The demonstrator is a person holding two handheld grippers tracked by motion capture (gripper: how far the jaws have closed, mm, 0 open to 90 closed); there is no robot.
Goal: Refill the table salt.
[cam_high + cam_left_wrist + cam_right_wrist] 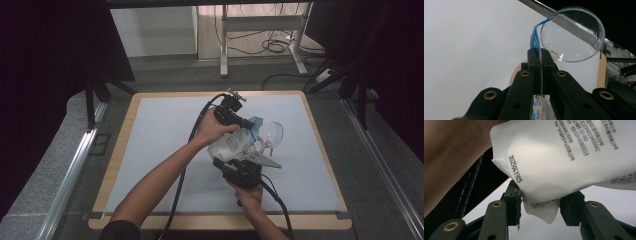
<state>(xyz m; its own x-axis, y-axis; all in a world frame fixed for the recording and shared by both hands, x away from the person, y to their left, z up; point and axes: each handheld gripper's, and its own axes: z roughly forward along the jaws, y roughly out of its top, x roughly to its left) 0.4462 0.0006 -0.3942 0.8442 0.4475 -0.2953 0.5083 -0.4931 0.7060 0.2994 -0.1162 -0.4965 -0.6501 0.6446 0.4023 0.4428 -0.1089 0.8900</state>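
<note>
A white printed pouch (pixel 231 145) is held tilted above the mat between both grippers. My left gripper (pixel 250 122) comes in from the far side, and its jaws (pixel 540 53) are shut on the pouch's thin blue top edge (pixel 534 40). Just beyond that edge is a clear round cup (pixel 574 37), which lies on its side on the mat (pixel 273 132) with its mouth toward the pouch. My right gripper (pixel 245 162) is below, on the near side. It is shut on the pouch's bottom corner (pixel 541 207), and both pads press the white film (pixel 564 157).
A white mat (pixel 165 150) covers a wooden table (pixel 119 150) ringed by a grey surface. Metal rails run along both sides. A desk frame (pixel 224 50) and loose cables lie on the floor behind. Black cables trail from both grippers toward the near edge.
</note>
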